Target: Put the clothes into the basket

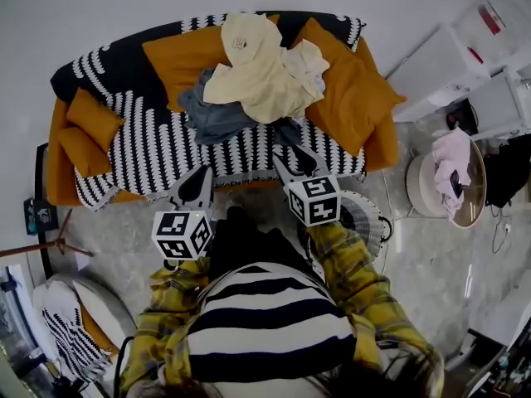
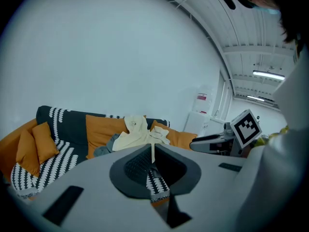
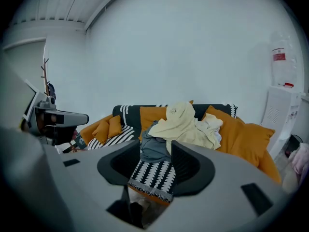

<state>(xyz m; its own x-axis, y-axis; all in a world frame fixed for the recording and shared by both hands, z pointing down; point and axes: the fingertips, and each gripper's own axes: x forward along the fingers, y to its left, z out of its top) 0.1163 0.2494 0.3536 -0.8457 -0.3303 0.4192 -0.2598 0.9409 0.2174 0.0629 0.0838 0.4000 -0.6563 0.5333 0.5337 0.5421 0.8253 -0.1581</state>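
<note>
A pile of clothes lies on the sofa: a cream hoodie (image 1: 257, 65) on top, a grey garment (image 1: 211, 114) under its left side and a white piece (image 1: 307, 60) at its right. The same cream hoodie (image 3: 186, 124) and grey garment (image 3: 154, 149) show ahead in the right gripper view. My left gripper (image 1: 197, 187) is shut and empty, short of the sofa's front edge. My right gripper (image 1: 290, 166) stands open with nothing between its jaws, just before the throw's fringe. A round wire basket (image 1: 369, 218) sits on the floor by my right arm, partly hidden.
The sofa (image 1: 58, 164) carries a black and white throw (image 1: 158, 148) and orange cushions (image 1: 353, 89). A round tub (image 1: 469, 214) holding a pink cloth (image 1: 452, 160) stands at the right, white cabinets (image 1: 440, 69) behind it. A striped cushion (image 1: 70, 334) lies on the floor at lower left.
</note>
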